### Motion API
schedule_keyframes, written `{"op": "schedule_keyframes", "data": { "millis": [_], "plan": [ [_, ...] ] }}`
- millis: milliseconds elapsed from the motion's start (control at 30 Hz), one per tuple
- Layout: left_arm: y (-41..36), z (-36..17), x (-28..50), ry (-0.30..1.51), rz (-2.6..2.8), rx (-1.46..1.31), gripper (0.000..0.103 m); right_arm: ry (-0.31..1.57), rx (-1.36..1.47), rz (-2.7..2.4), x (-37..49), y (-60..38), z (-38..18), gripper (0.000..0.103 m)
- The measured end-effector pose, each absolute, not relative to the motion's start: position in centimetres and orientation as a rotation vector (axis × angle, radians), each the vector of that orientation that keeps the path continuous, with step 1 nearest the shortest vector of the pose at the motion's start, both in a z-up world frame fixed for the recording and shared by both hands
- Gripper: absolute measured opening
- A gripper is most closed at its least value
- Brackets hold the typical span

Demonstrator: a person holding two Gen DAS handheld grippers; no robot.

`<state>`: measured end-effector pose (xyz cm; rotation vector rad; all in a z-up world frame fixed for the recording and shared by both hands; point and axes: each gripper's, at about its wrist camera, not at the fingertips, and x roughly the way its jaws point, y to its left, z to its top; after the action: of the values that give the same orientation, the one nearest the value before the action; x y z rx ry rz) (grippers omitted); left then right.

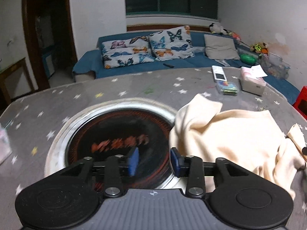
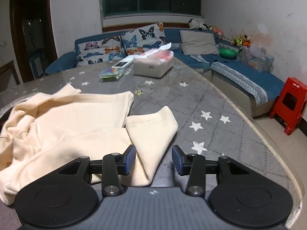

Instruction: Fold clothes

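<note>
Both jaws open, empty: left gripper (image 1: 154, 162) over round burner (image 1: 119, 140), cream garment (image 2: 76, 118) edge draped there, risking snagging

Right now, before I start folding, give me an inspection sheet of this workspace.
Surface: grey star-print table cover, round heater recess set into it.
Job's things: cream garment crumpled, unfolded, one sleeve lying between the right claw's fingers.
Clutter: tissue box, remote, small colourful packet.
Grippers: left claw open over the recess, holding nothing; right claw open.
Cables: nothing seen.
Surroundings: blue sofa, butterfly cushions, red stool.
</note>
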<state>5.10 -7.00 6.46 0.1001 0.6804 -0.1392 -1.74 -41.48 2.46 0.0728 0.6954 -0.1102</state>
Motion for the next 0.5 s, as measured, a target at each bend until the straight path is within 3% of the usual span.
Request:
{"op": "schedule_keyframes", "data": {
  "millis": [133, 200, 267, 400, 467, 500],
  "plan": [
    [-9.6, 6.1, 7.5, 0.678, -0.192, 0.157, 0.045, 0.712, 0.072, -0.106, -1.4, -41.3, 1.8, 0.039],
    [-10.7, 5.6, 8.7, 0.682, -0.196, 0.190, 0.045, 0.712, 0.071, -0.106, -1.4, -41.3, 1.7, 0.032],
    [-11.4, 5.1, 10.0, 0.693, -0.190, 0.205, 0.045, 0.708, 0.066, -0.112, -1.3, -41.3, 1.8, 0.018],
    [-12.0, 3.9, 11.7, 0.722, -0.203, 0.218, 0.043, 0.692, 0.030, -0.123, -1.5, -41.3, 2.2, 0.006],
    [-12.2, 3.4, 12.1, 0.734, -0.215, 0.225, 0.020, 0.677, 0.009, -0.131, -1.8, -41.3, 2.6, 0.005],
    [-12.2, 3.2, 12.4, 0.739, -0.221, 0.229, 0.016, 0.668, 0.002, -0.136, -2.0, -41.4, 2.8, 0.005]
  ]
}}
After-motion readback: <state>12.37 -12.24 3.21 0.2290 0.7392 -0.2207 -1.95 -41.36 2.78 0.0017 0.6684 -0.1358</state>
